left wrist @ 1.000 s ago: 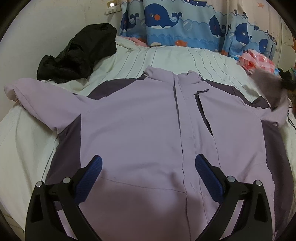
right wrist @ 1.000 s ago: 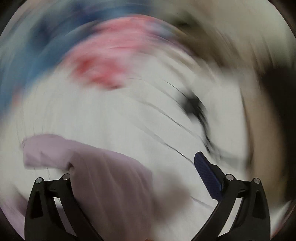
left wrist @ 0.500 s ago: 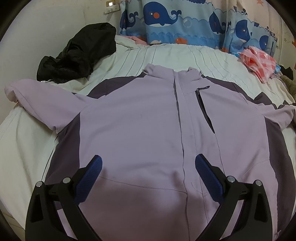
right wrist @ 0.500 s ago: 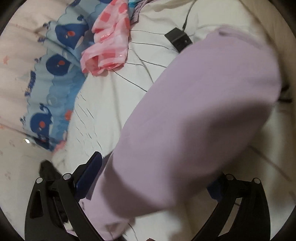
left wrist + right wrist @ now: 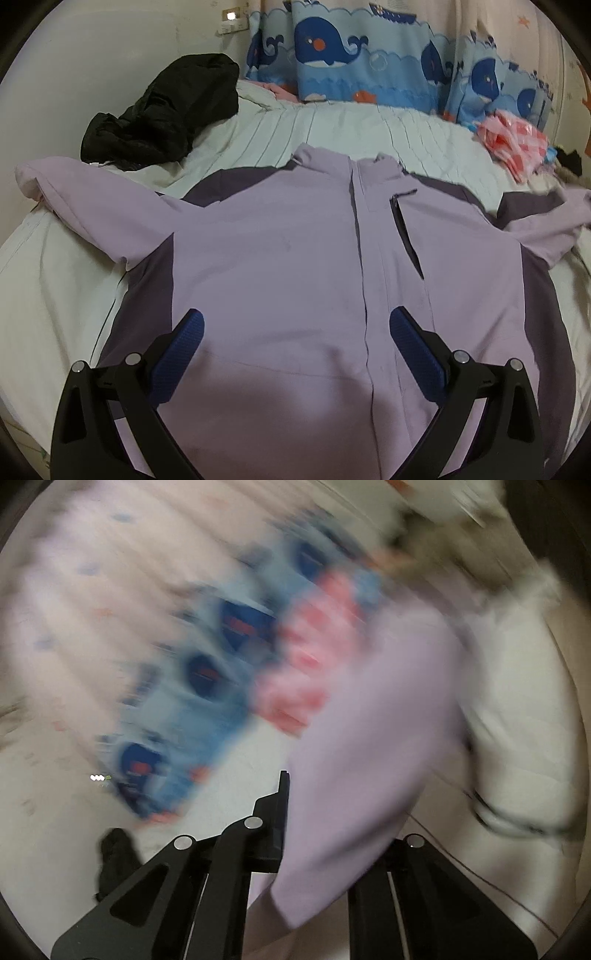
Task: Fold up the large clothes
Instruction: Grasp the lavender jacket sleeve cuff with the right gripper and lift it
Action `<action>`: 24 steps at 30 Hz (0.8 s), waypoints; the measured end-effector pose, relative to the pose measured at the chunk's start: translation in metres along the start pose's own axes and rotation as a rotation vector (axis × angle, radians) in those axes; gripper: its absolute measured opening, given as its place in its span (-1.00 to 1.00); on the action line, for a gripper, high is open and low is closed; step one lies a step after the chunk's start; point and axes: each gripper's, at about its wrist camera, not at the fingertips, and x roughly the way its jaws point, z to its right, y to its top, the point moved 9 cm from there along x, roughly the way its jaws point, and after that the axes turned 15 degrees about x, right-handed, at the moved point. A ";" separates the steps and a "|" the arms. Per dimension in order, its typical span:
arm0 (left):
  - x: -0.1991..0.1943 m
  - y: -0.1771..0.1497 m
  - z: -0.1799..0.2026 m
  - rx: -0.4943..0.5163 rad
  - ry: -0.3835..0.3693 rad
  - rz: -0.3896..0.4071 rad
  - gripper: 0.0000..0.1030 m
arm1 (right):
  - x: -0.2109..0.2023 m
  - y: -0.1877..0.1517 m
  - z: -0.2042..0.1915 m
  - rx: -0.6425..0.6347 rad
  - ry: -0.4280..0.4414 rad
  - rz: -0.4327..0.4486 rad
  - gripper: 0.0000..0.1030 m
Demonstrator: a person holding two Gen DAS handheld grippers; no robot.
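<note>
1. Lilac jacket [image 5: 280, 266] with dark purple side panels lies front up and zipped across the white striped bed [image 5: 55, 295]. Its body is spread flat and no part of it is folded over yet, so I judge the folding barely begun: both sleeves and the body fold are left.
2. One jacket is the only garment laid out for folding; its left sleeve [image 5: 85, 195] stretches flat toward the bed's left edge.
3. Its right sleeve [image 5: 369, 738] is off the bed at the jacket's right side, in the right gripper [image 5: 317, 834], whose jaws have just been closing and now clamp that lilac cloth; this view is smeared, so finer detail is lost.
4. One whale-print curtain [image 5: 351, 55] hangs beyond the jacket's collar.
5. One crumpled black garment [image 5: 162, 110] sits past the jacket's left shoulder, near the wall.
6. One pink checked bundle [image 5: 513, 144] lies past the jacket's right shoulder, near the curtain.
7. Two grippers in all: the left gripper [image 5: 295, 332] hangs above the jacket's hem, jaws spread wide, grasping nothing.
</note>
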 end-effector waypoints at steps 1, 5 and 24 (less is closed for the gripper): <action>-0.001 -0.002 0.000 0.008 0.005 -0.004 0.87 | 0.022 -0.007 0.039 0.065 -0.099 -0.070 -0.75; -0.005 -0.010 -0.004 0.028 0.039 -0.018 0.87 | 0.031 -0.021 0.105 0.264 -0.106 -0.153 -0.45; -0.009 -0.010 -0.007 -0.004 0.053 -0.022 0.87 | -0.015 -0.001 0.008 0.009 0.056 -0.069 -0.80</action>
